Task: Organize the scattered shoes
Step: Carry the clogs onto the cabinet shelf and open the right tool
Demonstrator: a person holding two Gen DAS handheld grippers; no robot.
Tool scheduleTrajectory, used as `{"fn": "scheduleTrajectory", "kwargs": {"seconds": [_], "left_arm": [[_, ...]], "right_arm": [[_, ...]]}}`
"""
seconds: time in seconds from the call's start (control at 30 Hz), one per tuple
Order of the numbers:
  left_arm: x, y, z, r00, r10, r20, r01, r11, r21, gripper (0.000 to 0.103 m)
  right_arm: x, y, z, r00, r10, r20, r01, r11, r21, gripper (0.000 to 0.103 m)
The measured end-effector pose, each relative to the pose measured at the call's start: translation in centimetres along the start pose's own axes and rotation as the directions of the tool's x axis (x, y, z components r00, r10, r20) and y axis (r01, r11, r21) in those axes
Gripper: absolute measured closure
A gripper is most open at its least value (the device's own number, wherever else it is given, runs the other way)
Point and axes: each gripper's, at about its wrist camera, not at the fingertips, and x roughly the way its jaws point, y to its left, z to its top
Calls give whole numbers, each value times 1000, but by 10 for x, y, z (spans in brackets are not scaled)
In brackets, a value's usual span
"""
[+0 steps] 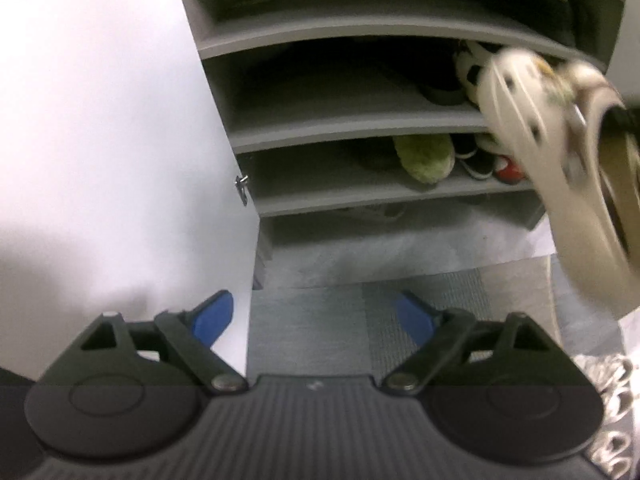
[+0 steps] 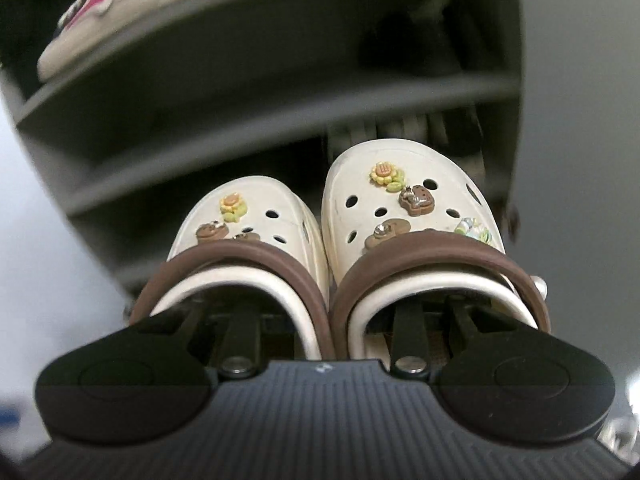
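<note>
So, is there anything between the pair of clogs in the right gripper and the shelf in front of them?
Nothing visible blocks the way. The cream clogs held by the right gripper point at a gray shelf whose opening looks dark and free, though its depth is blurred. The pink sneaker sits one shelf higher.

Two cream clogs (image 2: pixel 340 240) side by side, each with one brown heel strap (image 2: pixel 436 256) and several charms, exact charm count unclear. One pink-and-white sneaker (image 2: pixel 116 12) on an upper shelf. Left wrist view: one green fuzzy slipper (image 1: pixel 424 158), one red shoe (image 1: pixel 508 168), four shelf boards (image 1: pixel 360 130) visible.
</note>
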Motion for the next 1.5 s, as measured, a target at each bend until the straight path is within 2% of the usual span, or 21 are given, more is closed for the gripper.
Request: {"fn": "scheduleTrajectory", "kwargs": {"seconds": [0.2, 0.4, 0.7, 0.8, 0.87, 1.1, 1.3, 1.33, 1.37, 1.5], "left_arm": [[-5, 9, 18, 999, -48, -5, 48, 997, -58, 13], [-10, 11, 19, 995, -101, -24, 99, 992, -79, 13], [0, 23, 20, 994, -103, -35, 100, 991, -91, 14], [4, 26, 20, 994, -101, -44, 96, 991, -95, 14], [5, 27, 20, 994, -99, -54, 94, 991, -100, 14], [7, 26, 19, 991, -114, -70, 107, 989, -103, 14], [8, 22, 20, 991, -112, -76, 105, 990, -89, 14], [8, 22, 20, 991, -111, -80, 104, 991, -87, 14], [9, 22, 19, 990, -111, -86, 103, 991, -86, 14], [9, 26, 17, 990, -100, -98, 93, 993, -73, 14]], "right_arm": [[68, 16, 76, 997, -29, 76, 33, 998, -47, 71], [121, 25, 124, 994, -49, 95, 52, 998, -28, 70], [183, 43, 158, 993, -39, 114, 54, 989, -139, 69], [196, 40, 164, 992, -46, 115, 62, 988, -145, 61], [200, 39, 167, 992, -55, 117, 71, 987, -143, 52], [188, 39, 161, 988, -36, 147, 60, 985, -162, 52], [155, 26, 149, 987, -31, 156, 55, 987, -150, 53], [151, 26, 145, 987, -35, 155, 58, 987, -150, 56], [147, 28, 142, 988, -42, 150, 65, 986, -152, 65], [144, 41, 136, 988, -76, 131, 98, 980, -171, 71]]}}
